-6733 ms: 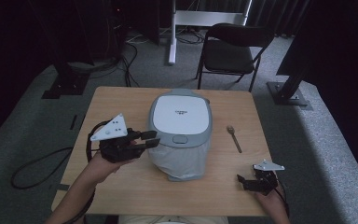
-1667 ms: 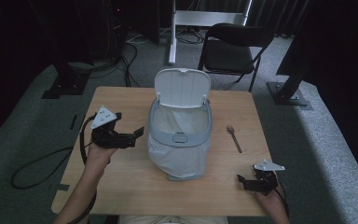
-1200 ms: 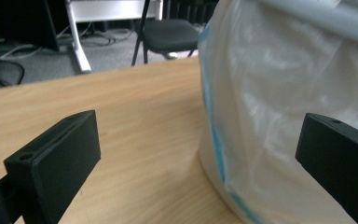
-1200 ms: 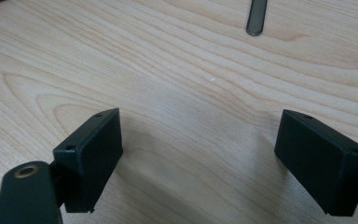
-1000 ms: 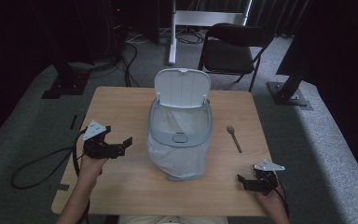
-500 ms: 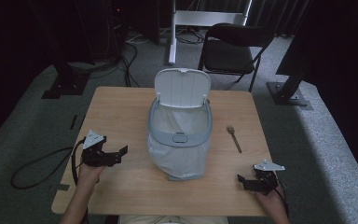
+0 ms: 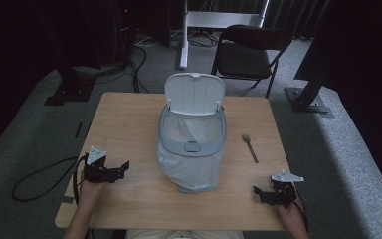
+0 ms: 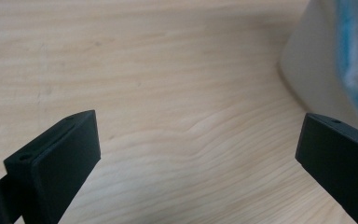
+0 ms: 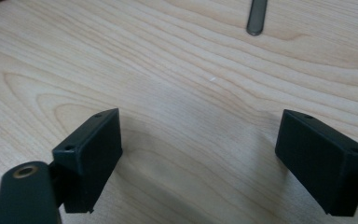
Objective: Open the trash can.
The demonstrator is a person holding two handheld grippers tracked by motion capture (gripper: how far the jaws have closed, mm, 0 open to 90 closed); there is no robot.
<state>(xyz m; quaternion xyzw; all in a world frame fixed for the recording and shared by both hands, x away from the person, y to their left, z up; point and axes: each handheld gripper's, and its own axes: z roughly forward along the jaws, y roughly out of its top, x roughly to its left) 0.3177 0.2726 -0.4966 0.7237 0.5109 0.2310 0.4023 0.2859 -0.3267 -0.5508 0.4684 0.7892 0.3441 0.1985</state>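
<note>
Left of the grey plastic bin with a white liner bag (image 7: 192, 149), whose lid now stands up, I have drawn my left gripper (image 7: 119, 170) back, jaws released and empty; my right gripper (image 7: 259, 193) waits open near the metal spoon (image 7: 249, 146), probably next to go in.

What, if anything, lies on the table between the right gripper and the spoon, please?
Nothing visible does. The right gripper rests open near the table's front right corner, and the spoon lies farther back on the same side. Bare wood lies between them; the open bin stands off to the left, clear of that path.
</note>
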